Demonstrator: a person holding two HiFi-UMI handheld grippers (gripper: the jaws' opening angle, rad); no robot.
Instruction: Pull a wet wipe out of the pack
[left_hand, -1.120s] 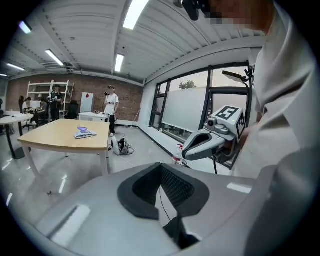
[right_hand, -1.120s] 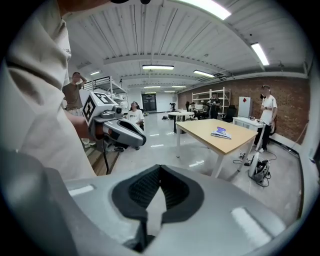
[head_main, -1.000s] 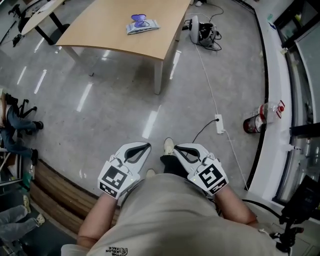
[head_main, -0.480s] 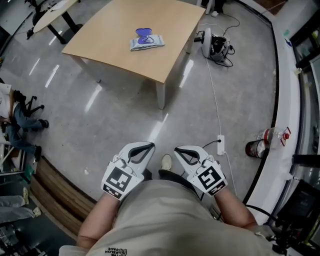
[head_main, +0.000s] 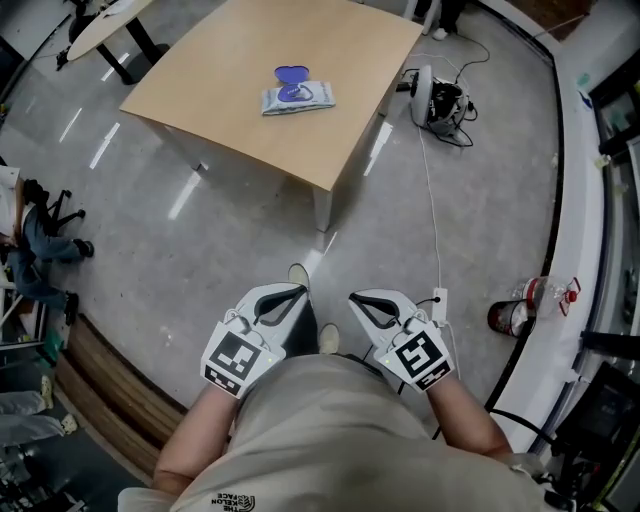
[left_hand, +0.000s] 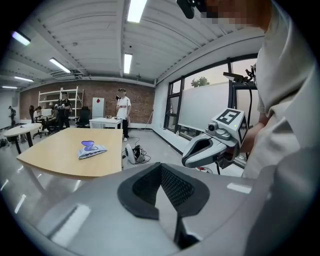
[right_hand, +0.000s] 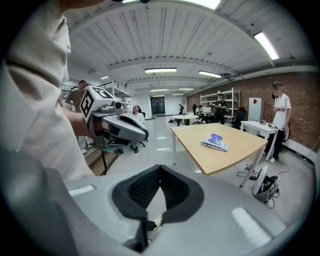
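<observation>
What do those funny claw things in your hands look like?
The left gripper and right gripper are smooth white-grey shells with black ridged pads inside. Each carries a cube with black-and-white square markers. The person wears a beige short-sleeved shirt.

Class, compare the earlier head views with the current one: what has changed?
The person has stepped toward the table, so it and the pack appear nearer. Nothing gripped or released. The left gripper and right gripper stay shut and empty at the waist.

A matt, light wood top is fitted to the table (head_main: 340, 60); the wipe pack (head_main: 297, 97) is wrapped in glossy film; the floor (head_main: 480, 200) is polished.
</observation>
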